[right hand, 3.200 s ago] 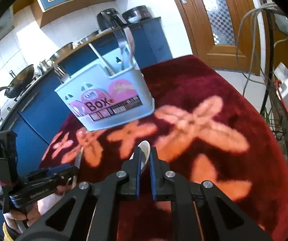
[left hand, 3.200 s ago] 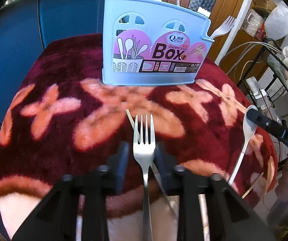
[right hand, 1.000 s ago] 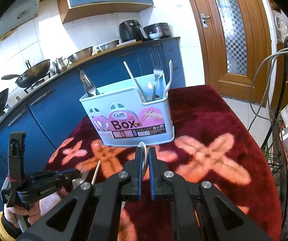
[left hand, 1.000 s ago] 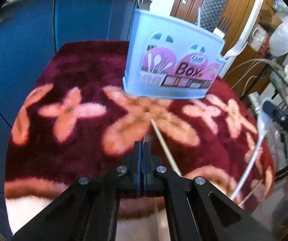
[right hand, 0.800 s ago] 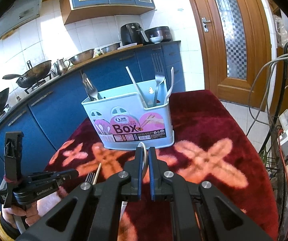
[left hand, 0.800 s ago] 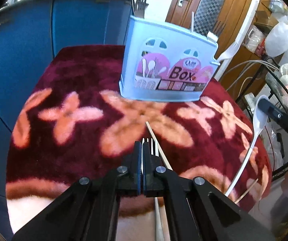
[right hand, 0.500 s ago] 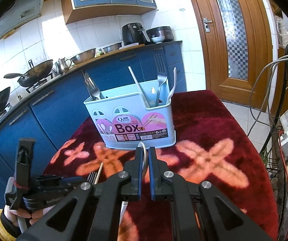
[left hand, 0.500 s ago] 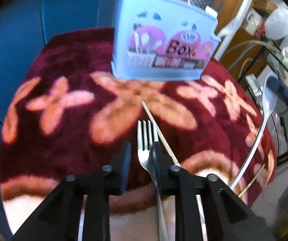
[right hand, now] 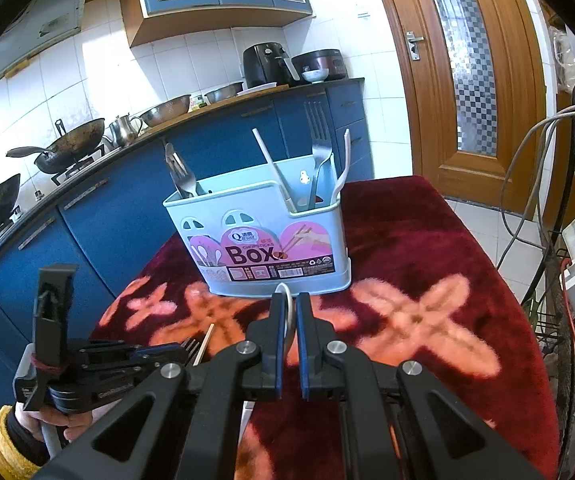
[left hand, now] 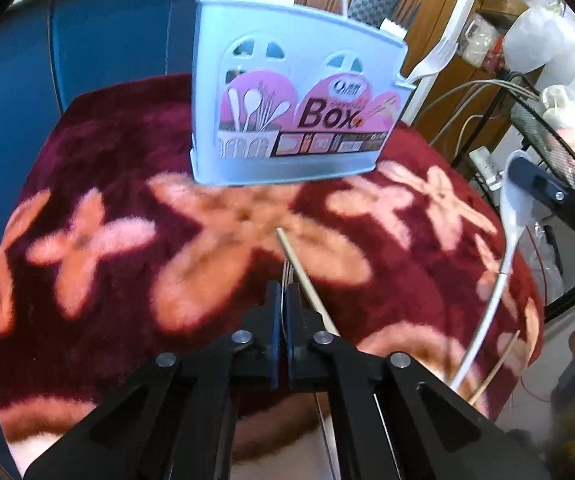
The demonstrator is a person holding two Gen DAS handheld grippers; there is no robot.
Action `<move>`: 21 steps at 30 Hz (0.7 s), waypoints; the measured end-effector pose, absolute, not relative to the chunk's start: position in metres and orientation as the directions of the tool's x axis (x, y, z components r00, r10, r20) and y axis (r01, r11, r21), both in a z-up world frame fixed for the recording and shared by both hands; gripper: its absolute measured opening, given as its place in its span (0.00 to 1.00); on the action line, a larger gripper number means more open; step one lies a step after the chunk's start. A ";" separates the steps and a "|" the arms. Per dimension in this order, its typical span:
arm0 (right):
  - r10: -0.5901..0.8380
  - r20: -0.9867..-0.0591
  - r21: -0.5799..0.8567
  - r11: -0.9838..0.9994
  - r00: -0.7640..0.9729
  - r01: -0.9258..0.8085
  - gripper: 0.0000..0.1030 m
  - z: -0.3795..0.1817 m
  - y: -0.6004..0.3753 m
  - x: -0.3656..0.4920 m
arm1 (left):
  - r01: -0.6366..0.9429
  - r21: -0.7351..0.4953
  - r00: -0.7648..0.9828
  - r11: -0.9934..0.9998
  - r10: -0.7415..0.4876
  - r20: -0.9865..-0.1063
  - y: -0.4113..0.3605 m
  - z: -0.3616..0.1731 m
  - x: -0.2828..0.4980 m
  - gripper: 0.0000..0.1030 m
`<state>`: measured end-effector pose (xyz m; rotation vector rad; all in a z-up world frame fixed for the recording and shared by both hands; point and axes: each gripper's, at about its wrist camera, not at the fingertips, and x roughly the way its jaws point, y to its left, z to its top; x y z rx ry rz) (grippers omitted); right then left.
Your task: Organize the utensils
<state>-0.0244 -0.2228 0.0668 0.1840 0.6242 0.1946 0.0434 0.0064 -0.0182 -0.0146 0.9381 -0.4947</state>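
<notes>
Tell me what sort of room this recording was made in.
A home kitchen, most likely. Blackened woks sit on a stove along a blue-fronted counter, a black air fryer stands before white wall tiles, and a pale blue plastic utensil box rests on the red floral-covered table.

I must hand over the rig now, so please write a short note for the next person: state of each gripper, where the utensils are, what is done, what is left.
Left gripper: shut on the metal fork, low over the flowered cloth.
Right gripper: shut on the white spoon, held in front of the utensil box.
Done: several forks and white utensils already stand in the box.
Left: place the fork and the spoon in the box; then pick up the chopstick lying on the cloth beside the left gripper. Another thin stick shows near the cloth's right edge.
</notes>
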 end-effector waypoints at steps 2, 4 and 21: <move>0.236 -0.557 0.230 0.965 0.796 -0.126 0.07 0.067 -0.223 -0.024 | 0.408 -0.208 0.485 0.889 -0.404 -0.775 0.002 -0.019 0.042 0.00; 0.239 -0.554 0.230 0.965 0.798 -0.129 0.07 0.068 -0.224 -0.024 | 0.415 -0.184 0.487 0.891 -0.389 -0.782 -0.003 -0.021 0.042 0.00; 0.224 -0.525 0.194 0.971 0.821 -0.140 0.07 0.086 -0.224 -0.022 | 0.364 -0.223 0.600 0.905 -0.410 -0.686 0.009 0.021 0.035 0.00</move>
